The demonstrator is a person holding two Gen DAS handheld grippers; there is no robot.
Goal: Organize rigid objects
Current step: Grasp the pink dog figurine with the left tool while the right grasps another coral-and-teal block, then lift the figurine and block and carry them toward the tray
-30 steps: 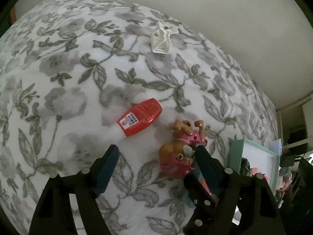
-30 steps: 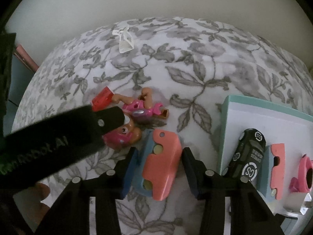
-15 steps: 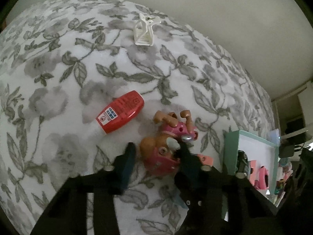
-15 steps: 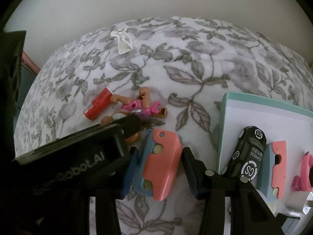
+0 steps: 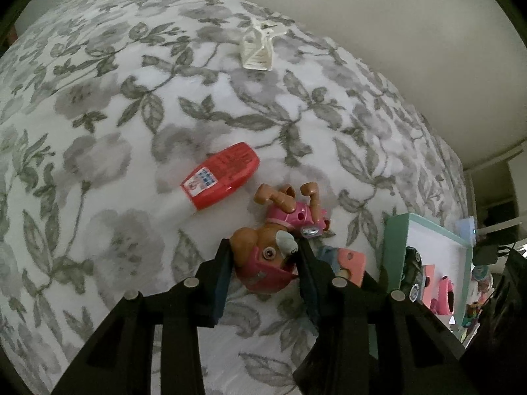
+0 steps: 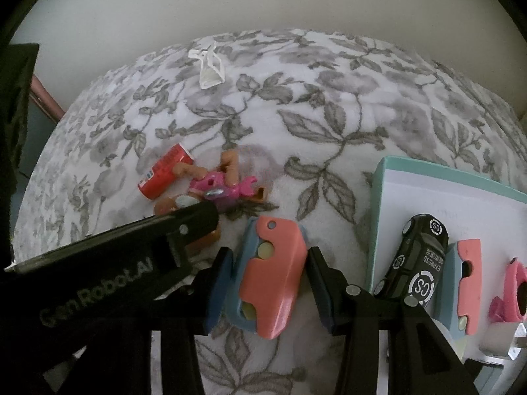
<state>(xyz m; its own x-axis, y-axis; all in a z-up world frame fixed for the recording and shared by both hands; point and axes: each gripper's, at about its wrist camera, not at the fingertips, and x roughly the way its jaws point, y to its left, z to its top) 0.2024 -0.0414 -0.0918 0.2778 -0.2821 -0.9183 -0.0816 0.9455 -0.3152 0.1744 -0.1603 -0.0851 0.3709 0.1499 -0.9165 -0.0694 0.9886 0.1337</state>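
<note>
Left hand-held gripper (image 5: 263,263) now narrowed against pup figure (image 5: 273,247), frame centre; earlier wide apart. Right hand-held gripper (image 6: 268,273) unchanged, clamped on pink-blue toy car (image 6: 268,273), lower centre. Pup's head partly hidden.

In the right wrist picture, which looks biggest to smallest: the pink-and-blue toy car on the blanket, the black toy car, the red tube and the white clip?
1. Pink-and-blue toy car, nearest the camera, which exaggerates it.
2. Black toy car in the teal tray.
3. Red tube, partly hidden.
4. White clip, farthest away.
</note>
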